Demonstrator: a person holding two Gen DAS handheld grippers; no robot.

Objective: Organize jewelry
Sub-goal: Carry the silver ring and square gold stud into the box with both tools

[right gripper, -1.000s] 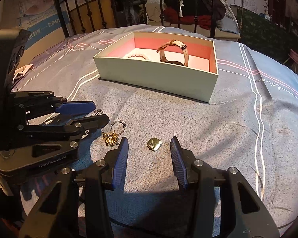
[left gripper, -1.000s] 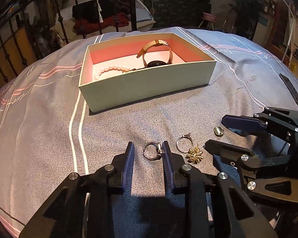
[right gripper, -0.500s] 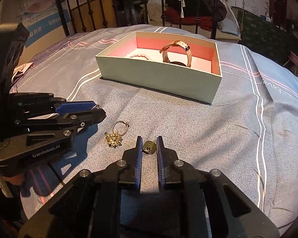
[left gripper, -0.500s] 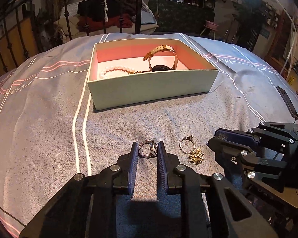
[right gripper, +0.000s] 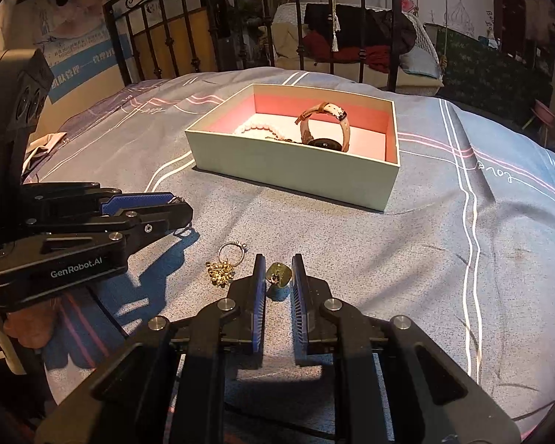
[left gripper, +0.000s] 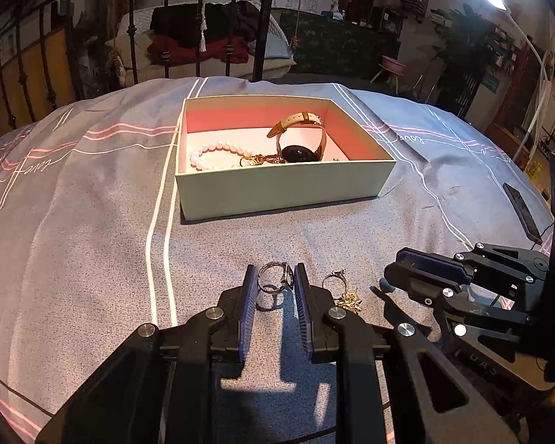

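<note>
My left gripper [left gripper: 275, 277] is shut on a silver ring [left gripper: 273, 276], held upright just over the grey bedspread. My right gripper [right gripper: 278, 273] is shut on a small gold pendant [right gripper: 277, 275], with its shadow on the cloth below. Between the two grippers lie a thin ring with a stone [left gripper: 335, 282] [right gripper: 232, 251] and a gold flower charm [left gripper: 350, 301] [right gripper: 220, 273]. Further back stands an open pale box [left gripper: 285, 187] [right gripper: 288, 170] with a pink lining. It holds a beige-strapped watch [left gripper: 301, 140] [right gripper: 325, 125], a pearl bracelet [left gripper: 211, 151] and a gold chain.
A dark phone [left gripper: 521, 211] lies on the bedspread at the far right. A black iron bed frame [right gripper: 299, 18] runs behind the box, with clothes and cushions beyond it. A person's hand [right gripper: 29, 325] holds the left tool at the left edge.
Both grippers have closed from open: the left on the silver ring, the right on the gold pendant. Both items now stand between the pads instead of lying flat on the cloth.
</note>
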